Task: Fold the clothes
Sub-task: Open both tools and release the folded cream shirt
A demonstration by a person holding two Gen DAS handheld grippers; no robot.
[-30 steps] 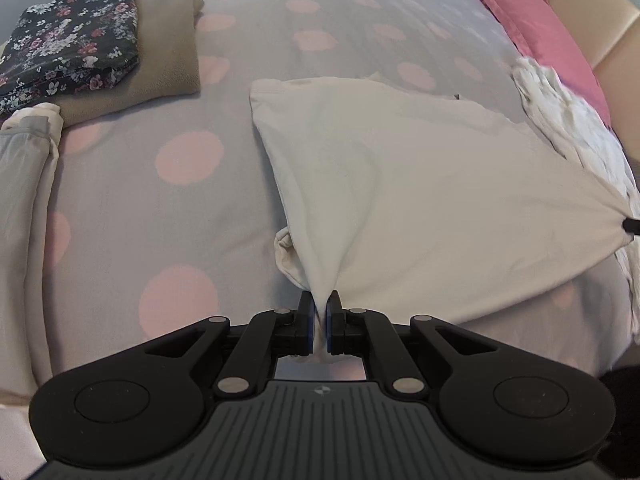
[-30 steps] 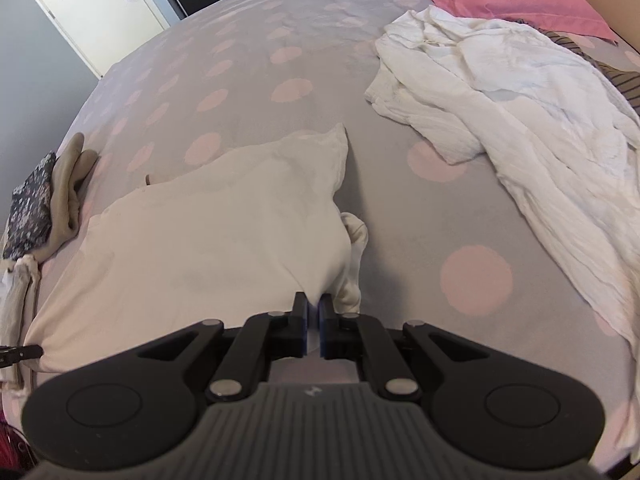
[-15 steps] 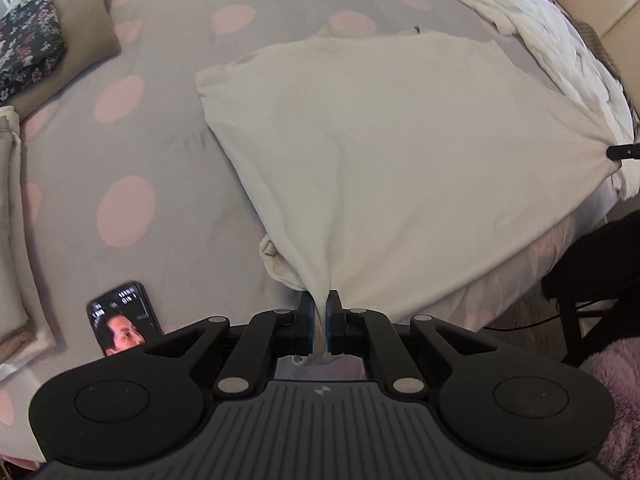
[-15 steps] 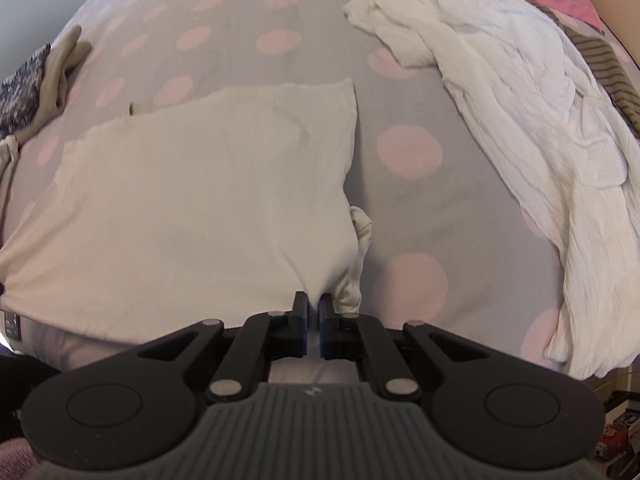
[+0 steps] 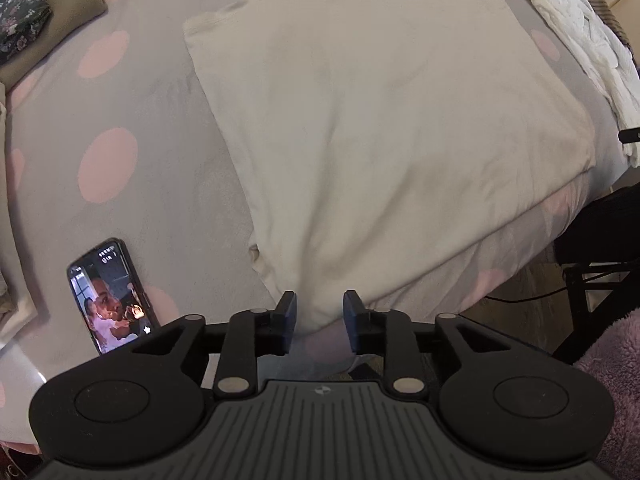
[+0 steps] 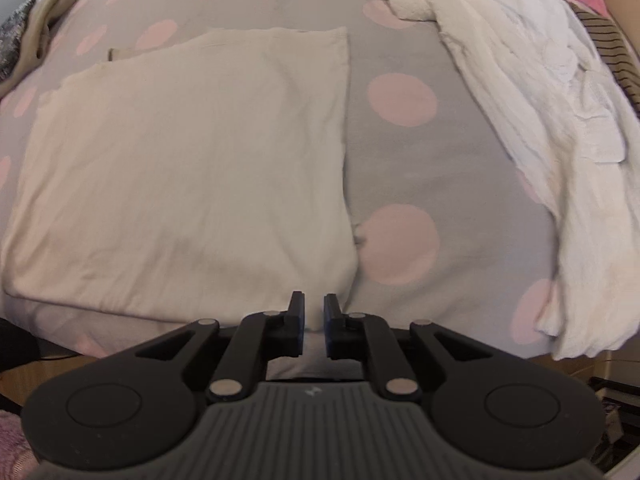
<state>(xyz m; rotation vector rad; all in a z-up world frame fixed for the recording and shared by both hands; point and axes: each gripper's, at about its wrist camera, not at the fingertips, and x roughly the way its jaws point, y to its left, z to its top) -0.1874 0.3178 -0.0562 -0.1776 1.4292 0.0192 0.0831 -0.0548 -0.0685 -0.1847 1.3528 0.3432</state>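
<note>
On the grey bedspread with pink dots (image 5: 168, 184), at the near edge of the bed, a cream-coloured cotton garment (image 5: 380, 128) is spread flat in a roughly rectangular fold, its near corners hanging slightly over the edge. At its near left corner the left gripper (image 5: 320, 322) is seen with fingers spread and opening; the corner lies between them, not pinched. At the near right corner the right gripper (image 6: 314, 326) is seen with fingers narrowly parted and opening, the cloth edge just beyond their tips and not pressed.

Near left of the garment a black smartphone with a lit screen (image 5: 110, 296) lies on the bedspread. To the right a crumpled white fabric heap (image 6: 540, 92) is stretched along the bed, a striped cloth (image 6: 612, 56) beside it. At the far left a folded olive-tan garment (image 5: 60, 20) carries a dark floral folded piece (image 5: 22, 4).
</note>
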